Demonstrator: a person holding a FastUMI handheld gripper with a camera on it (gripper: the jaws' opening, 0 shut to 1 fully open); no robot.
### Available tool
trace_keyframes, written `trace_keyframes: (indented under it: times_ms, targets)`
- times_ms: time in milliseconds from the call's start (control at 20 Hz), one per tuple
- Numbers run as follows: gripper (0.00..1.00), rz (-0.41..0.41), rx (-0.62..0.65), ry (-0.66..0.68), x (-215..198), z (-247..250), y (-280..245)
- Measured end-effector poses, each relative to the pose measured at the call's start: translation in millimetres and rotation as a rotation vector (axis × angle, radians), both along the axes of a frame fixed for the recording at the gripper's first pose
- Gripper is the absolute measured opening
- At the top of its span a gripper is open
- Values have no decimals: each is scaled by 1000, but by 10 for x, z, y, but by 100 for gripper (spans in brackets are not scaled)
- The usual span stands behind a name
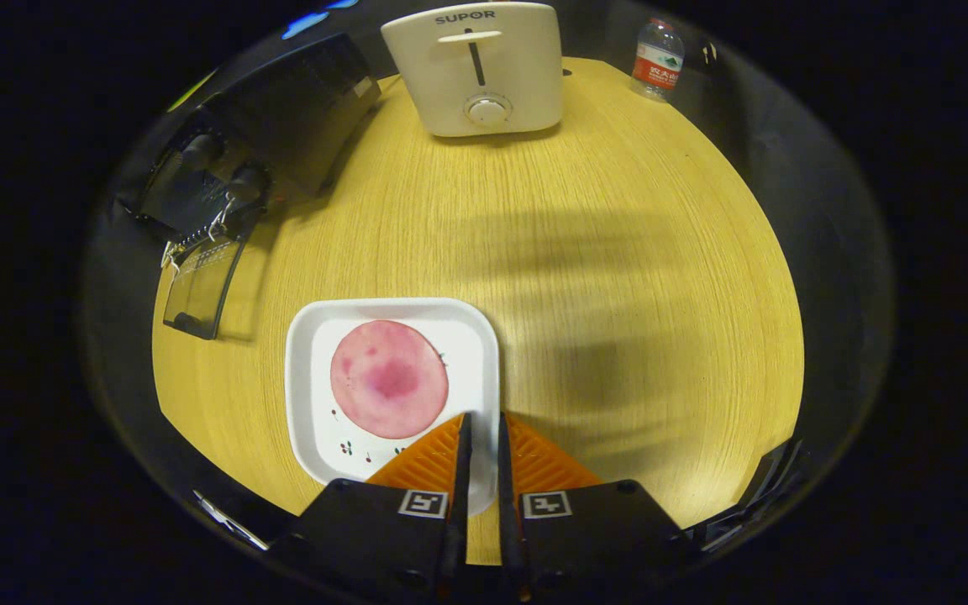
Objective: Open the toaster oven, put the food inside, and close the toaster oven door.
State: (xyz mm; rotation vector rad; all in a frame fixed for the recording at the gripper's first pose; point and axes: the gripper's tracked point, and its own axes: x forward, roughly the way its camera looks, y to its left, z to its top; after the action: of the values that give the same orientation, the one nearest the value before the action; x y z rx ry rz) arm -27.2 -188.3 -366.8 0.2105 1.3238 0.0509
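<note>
We hold the gripper [481, 420] with its fingers drawn nearly together, only a thin slit between them and nothing caught in it; the tips sit over the right edge of the white square plate [309, 395]. On that plate lies the food, a round pink slice of meat [389, 379] (ham or something like it, by the look), just ahead and to the left of the fingers.

The toaster oven [282, 118] stands at the far left of the table, and its glass door [202, 286] already hangs down open, so we judge the step in hand to be picking up the slice. To do it well we should spread the fingers first, shift left so the slice's near rim lies between them, and come in low and flat, since a thin floppy disc will likely fold or slip if pinched too near its edge.

The round table [618, 277] is pale wood-grain, with soft shadows across it. A white toaster [477, 67] stands at the far side, a water bottle [657, 59] to its right.
</note>
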Motion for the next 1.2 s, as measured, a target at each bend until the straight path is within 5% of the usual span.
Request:
trace_keyframes:
  times_ms: [100, 450, 900, 1200]
  targets:
    - [9, -12, 28, 20, -14, 22, 0]
    - [2, -25, 126, 21, -77, -32, 23]
    - [2, -341, 370, -45, -266, 237, 143]
    - [1, -479, 456, -118, -544, 531, 221]
